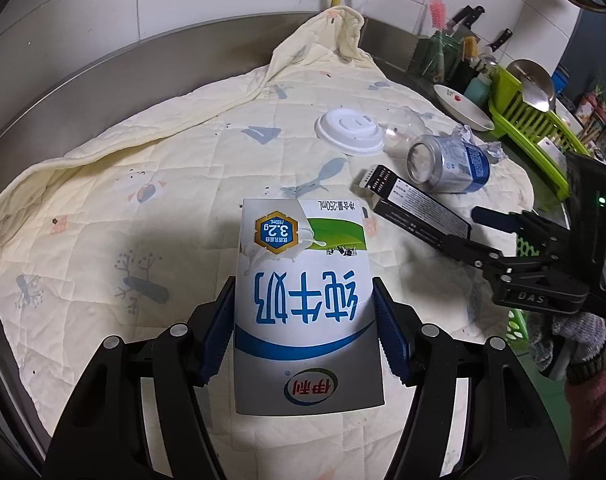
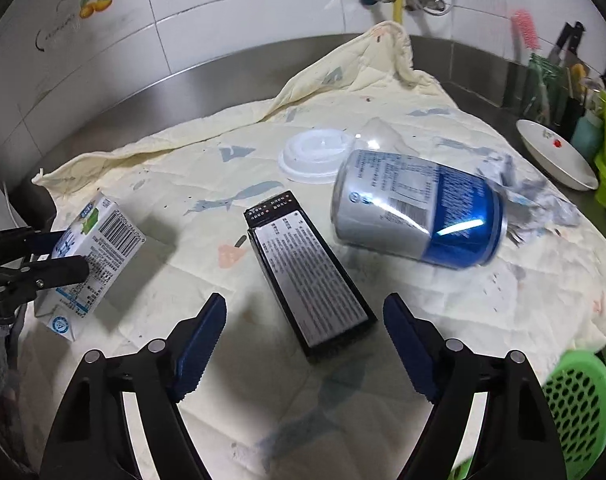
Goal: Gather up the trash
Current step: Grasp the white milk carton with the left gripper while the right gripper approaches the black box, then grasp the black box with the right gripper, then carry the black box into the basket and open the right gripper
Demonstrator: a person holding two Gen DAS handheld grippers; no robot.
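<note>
The left gripper (image 1: 304,334) is clenched on the milk carton (image 1: 305,300), blue ribbed pads pressing its glossy sides; the right gripper (image 2: 305,344) stands released, its jaws flanking the near end of a flat black box (image 2: 309,276) without touching; beyond, on the quilted cloth (image 2: 175,160), lie a dented can (image 2: 417,210), a white lid (image 2: 313,154) and blurred crumpled paper (image 2: 539,196).

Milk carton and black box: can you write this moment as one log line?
left tool: shut on milk carton | right tool: open, at black box | can: untouched
</note>
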